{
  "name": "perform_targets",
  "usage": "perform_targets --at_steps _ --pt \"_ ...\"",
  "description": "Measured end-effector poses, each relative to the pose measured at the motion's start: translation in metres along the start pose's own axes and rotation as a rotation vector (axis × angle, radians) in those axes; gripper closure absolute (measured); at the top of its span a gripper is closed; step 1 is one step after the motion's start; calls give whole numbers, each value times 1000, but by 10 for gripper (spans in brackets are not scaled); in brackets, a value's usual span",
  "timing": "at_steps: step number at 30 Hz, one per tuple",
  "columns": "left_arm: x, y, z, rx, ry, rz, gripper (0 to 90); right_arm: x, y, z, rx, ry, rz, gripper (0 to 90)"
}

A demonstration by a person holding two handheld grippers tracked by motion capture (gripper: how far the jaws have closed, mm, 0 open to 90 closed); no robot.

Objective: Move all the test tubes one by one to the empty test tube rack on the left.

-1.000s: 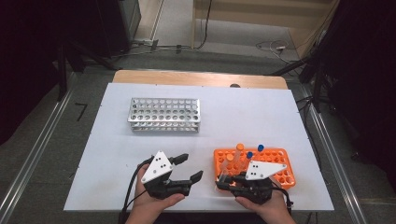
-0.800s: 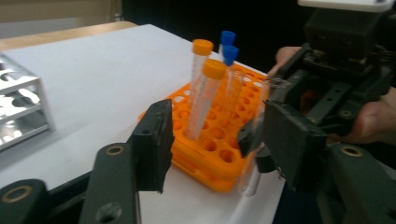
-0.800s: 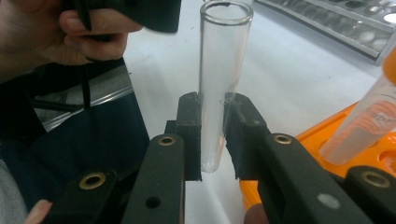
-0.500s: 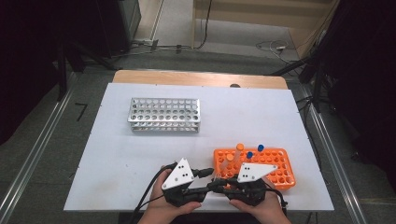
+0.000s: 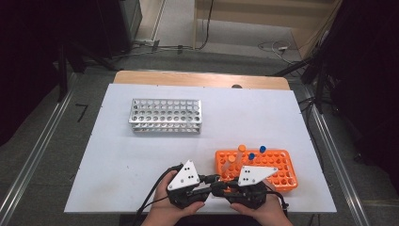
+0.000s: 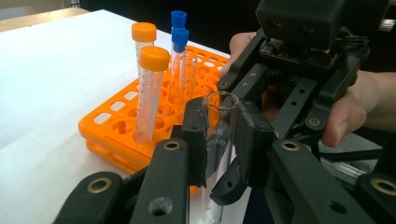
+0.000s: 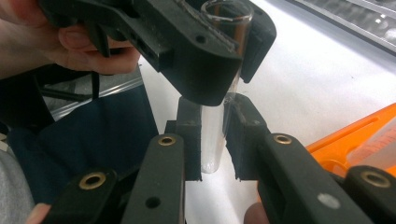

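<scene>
Both grippers meet at the near edge of the table (image 5: pixel 141 141), just left of the orange rack (image 5: pixel 287 181). The left gripper (image 6: pixel 219 135) has just been closing, and its pads now pinch the upper part of a clear uncapped glass tube (image 6: pixel 220 126). The right gripper (image 7: pixel 212 135) pinches the lower part of the same tube, which stands upright between them. I judge this as a handover in the middle. The metal rack (image 5: pixel 165 116) on the far side is empty, and four capped tubes (image 6: pixel 152 88) stand in the orange rack, so most work is left. The table edge is very close, but the middle of the table gives free room.
</scene>
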State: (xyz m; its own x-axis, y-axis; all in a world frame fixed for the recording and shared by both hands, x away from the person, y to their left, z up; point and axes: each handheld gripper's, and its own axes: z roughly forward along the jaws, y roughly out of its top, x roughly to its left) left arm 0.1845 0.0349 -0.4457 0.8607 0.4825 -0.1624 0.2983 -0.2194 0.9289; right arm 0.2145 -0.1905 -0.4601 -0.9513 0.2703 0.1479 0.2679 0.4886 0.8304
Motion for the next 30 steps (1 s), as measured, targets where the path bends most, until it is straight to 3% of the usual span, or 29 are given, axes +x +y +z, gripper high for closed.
perform_targets --at_steps 6,10,17,30 --pt "2 0 -2 -9 -12 -10 768 -1 0 0 -14 15 6 724" --pt "6 2 -7 -30 -13 -17 769 -3 -1 -1 -21 16 18 608" --pt "12 4 -16 -45 6 -10 770 -5 1 -12 -82 -14 11 371" --pt "26 7 -32 -67 72 -19 770 -10 6 -40 -170 -83 8 121"
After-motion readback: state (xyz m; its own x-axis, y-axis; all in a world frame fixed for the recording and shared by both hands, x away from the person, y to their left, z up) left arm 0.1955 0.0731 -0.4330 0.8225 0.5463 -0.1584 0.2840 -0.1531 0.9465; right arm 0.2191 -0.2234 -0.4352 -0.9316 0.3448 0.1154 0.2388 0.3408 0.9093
